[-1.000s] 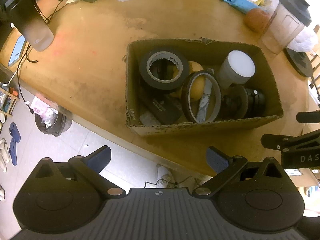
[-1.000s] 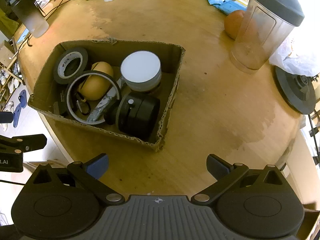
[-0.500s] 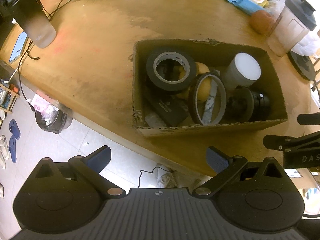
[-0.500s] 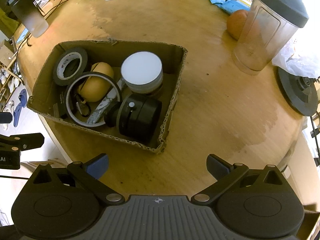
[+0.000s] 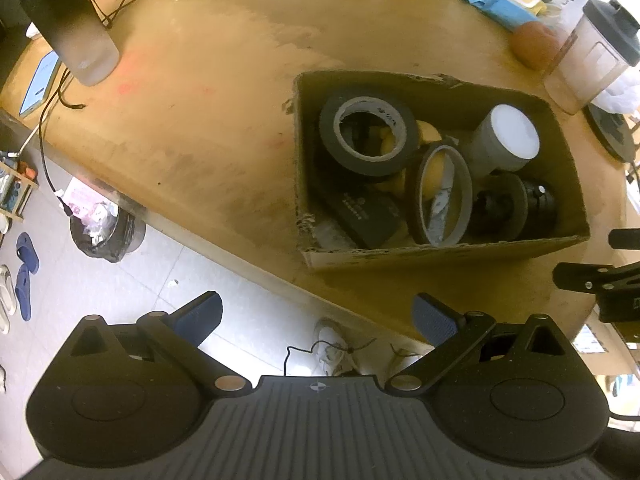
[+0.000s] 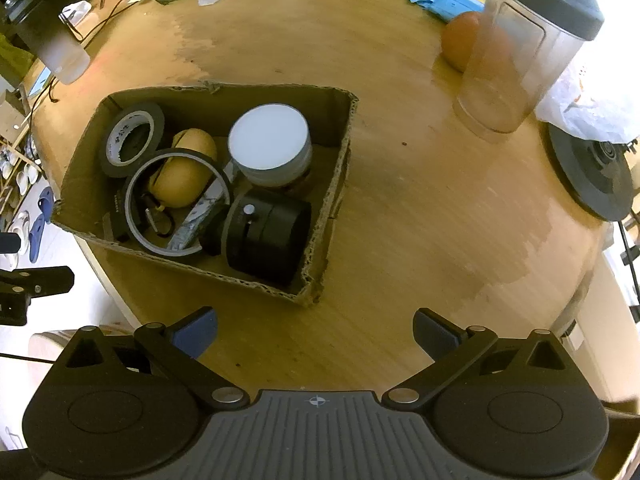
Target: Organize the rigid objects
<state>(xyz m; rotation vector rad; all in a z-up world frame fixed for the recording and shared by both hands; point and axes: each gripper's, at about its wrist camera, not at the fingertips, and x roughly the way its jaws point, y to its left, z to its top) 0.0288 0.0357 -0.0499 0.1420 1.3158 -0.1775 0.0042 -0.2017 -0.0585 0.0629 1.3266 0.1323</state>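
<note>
So both the left gripper (image 5: 316, 312) and right gripper (image 6: 316, 328) hang wide open and empty off the table's near edge while the tape rolls (image 6: 132, 140), jar (image 6: 270, 144) and black cylinder (image 6: 268, 236) sit piled in the cardboard box (image 6: 340, 160), which fits either just-finished packing or about-to-unpack.

- The bench (image 6: 400, 208) is showing a yellow-brown wood grain, with a darker patch across it.
- The cardboard box (image 6: 332, 184) is showing plain brown.
- The tape roll (image 5: 368, 134) is looking black with a pale grey core.
- The jar (image 6: 270, 148) is wearing a white lid over a grey body.
- The lens (image 6: 268, 240) is looking black.
- The shaker bottle (image 6: 524, 48) is showing clear walls under a dark grey lid.
- Both claws' pads are showing dark blue: left claw (image 5: 316, 314), right claw (image 6: 316, 326).
</note>
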